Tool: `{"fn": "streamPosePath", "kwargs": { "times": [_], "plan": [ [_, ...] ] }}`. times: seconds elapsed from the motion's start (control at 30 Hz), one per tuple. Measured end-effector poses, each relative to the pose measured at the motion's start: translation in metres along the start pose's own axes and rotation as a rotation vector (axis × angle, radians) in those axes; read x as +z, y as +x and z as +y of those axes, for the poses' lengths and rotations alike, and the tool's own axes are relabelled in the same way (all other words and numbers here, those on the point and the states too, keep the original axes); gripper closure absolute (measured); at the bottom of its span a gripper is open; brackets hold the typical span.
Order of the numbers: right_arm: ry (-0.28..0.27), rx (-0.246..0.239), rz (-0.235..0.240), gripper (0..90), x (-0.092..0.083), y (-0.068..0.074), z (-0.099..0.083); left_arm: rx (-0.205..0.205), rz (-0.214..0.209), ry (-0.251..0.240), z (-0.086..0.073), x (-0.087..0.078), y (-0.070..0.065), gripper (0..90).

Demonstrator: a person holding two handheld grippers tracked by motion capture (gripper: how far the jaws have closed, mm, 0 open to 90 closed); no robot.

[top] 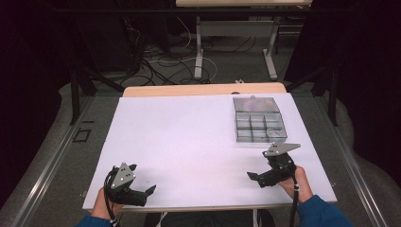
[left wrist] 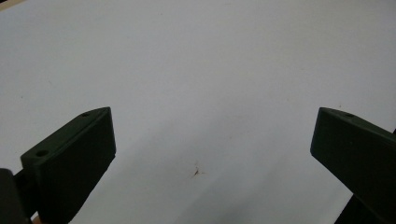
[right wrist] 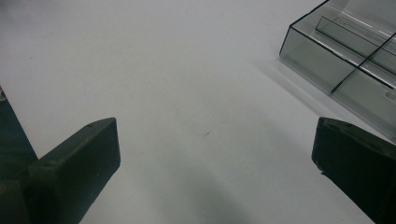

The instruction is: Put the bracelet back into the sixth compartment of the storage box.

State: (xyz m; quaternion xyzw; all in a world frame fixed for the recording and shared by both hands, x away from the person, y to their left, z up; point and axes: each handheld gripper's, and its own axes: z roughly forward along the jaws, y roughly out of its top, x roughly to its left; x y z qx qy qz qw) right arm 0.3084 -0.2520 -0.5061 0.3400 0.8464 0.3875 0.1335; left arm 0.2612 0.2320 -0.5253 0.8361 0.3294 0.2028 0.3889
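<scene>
White table (top: 189, 142) is carrying a clear divided box (top: 259, 120) at its far right, lying flat, nothing touching it. Right gripper (top: 265, 171) is hovering just in front of the box, jaws spread wide, holding nothing. Left gripper (top: 141, 182) is sitting at the near-left edge, well apart from the box, jaws also spread and holding nothing.

Clear compartment box (top: 259, 120) lies open on the table's far right.
</scene>
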Motion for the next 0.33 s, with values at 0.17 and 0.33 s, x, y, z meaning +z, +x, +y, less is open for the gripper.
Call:
{"fn": "streamPosePath", "kwargs": {
  "times": [0.17, 0.33],
  "plan": [
    [0.0, -0.007, -0.009, 0.3, -0.001, 0.005, -0.01, 0.003, -0.004, 0.005, 0.0, 0.0, 0.0, 0.0],
    [-0.009, -0.051, -0.011, 0.0, -0.005, 0.01, -0.014, 0.004, -0.011, 0.009, 0.0, 0.002, 0.0, 0.0]
  ]
}}
